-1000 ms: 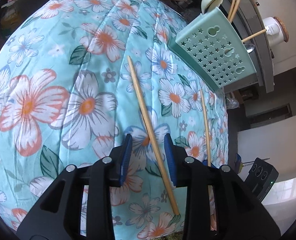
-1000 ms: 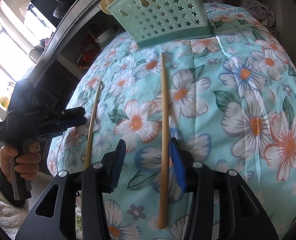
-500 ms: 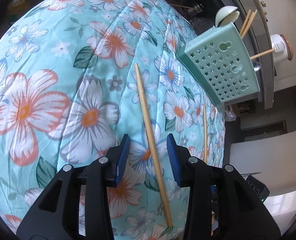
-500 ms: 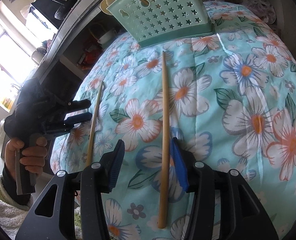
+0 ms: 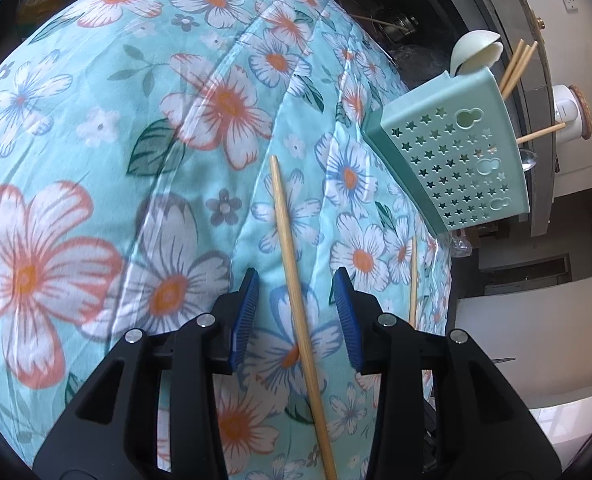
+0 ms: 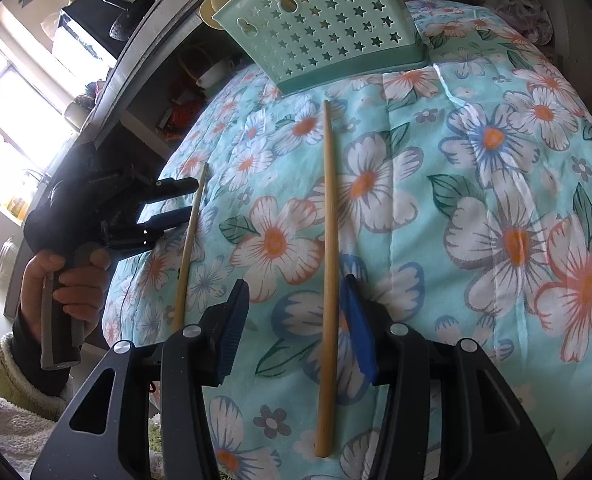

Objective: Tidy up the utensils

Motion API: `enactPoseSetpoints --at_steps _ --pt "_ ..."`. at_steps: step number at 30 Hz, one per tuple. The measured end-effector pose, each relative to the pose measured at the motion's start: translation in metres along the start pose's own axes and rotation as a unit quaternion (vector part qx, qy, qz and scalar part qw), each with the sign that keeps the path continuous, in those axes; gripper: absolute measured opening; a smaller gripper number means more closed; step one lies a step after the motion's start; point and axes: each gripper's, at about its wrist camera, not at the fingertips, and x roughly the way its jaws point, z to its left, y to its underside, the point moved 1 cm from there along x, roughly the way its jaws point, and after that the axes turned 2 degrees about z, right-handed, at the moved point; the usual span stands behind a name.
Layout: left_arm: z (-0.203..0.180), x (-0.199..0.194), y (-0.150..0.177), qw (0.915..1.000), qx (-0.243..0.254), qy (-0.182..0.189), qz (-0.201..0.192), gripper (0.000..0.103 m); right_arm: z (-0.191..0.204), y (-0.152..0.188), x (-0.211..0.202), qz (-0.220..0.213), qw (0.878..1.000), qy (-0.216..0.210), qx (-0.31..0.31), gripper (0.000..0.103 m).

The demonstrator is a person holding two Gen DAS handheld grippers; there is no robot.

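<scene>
Jaws: both grippers parted, empty | green holder (image 5: 455,160): chopsticks (image 5: 517,64), spoon (image 5: 475,54) inside

No legible text anywhere, faint print on left gripper (image 6: 176,204) (unreadable)

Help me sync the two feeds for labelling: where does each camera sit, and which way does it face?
Left wrist: on the left gripper, looking along its open fingers over a chopstick on the floral cloth toward the green utensil holder.
Right wrist: on the right gripper, open around the other chopstick; the left gripper and hand show at left.
Shared: both chopsticks, cloth, holder.
</scene>
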Motion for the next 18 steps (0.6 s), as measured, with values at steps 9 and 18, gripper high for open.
enactPoseSetpoints --at_steps 9,18 --pt "0.0007 0.0024 -0.0019 1.0 0.0 -0.002 0.0 0.037 0.0003 0.0 -0.0002 0.0 1.0 0.0 0.0 0.048" --pt "0.0003 0.0021 -0.0016 1.0 0.0 -0.002 0.0 0.037 0.0002 0.0 -0.0003 -0.001 1.0 0.0 0.0 0.048"
